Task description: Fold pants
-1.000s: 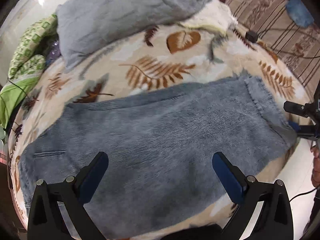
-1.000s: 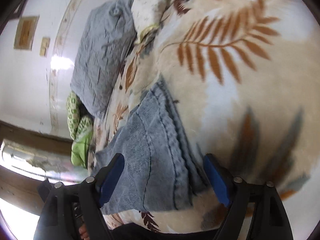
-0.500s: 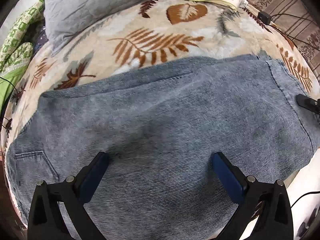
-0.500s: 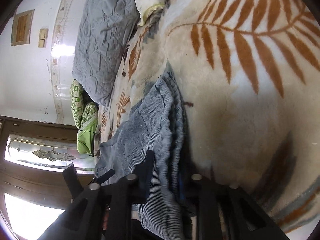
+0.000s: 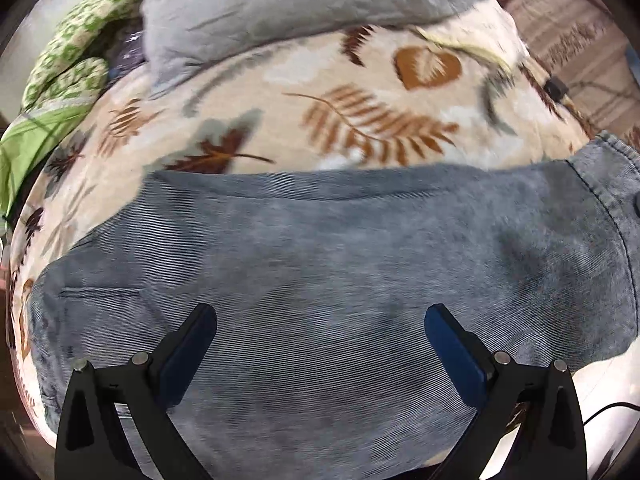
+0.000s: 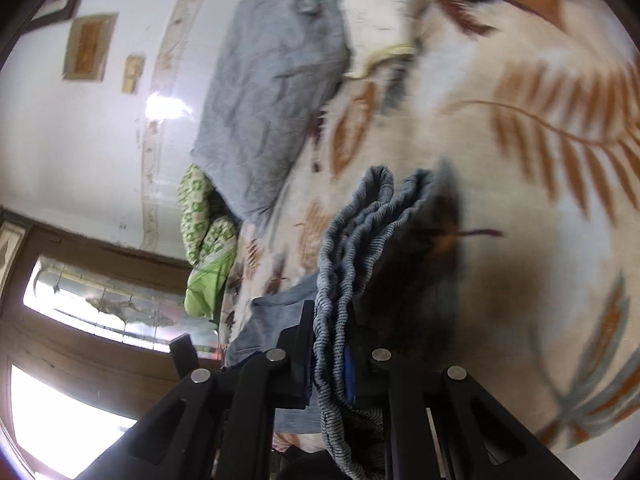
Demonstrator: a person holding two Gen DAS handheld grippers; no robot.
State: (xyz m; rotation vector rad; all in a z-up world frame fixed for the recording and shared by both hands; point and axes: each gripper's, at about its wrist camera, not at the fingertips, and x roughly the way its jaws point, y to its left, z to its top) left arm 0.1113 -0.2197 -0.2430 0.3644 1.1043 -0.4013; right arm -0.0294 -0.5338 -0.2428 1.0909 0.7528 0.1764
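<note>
1. The pants (image 5: pixel 340 280) are one pair in blue-grey ribbed, corduroy-like cloth, spread flat on the blanket (image 5: pixel 280 120), below its fern print. A stitched pocket outline shows near their left end.
2. The blanket is fleecy cream, printed with rust and grey leaves.
3. Beyond the blanket's far edge lies one quilted grey pillow (image 5: pixel 280 4); left of that is a bundle of green patterned cloth (image 5: pixel 64 68).
4. The left claw (image 5: pixel 320 344) hovers over the pants with its two blue-padded fingers spread wide, nothing between them.
5. The right claw (image 6: pixel 328 364) is closed tight on the pants' hem (image 6: pixel 352 240), whose ridged layers bunch upward off the blanket in wavy folds.
6. In the right view the pads are mostly hidden by cloth; only a blue sliver shows.
7. Both views are motion-blurred. The pants' right edge is cut off by the left view's rim, and their near edge is hidden behind the left claw's frame.
</note>
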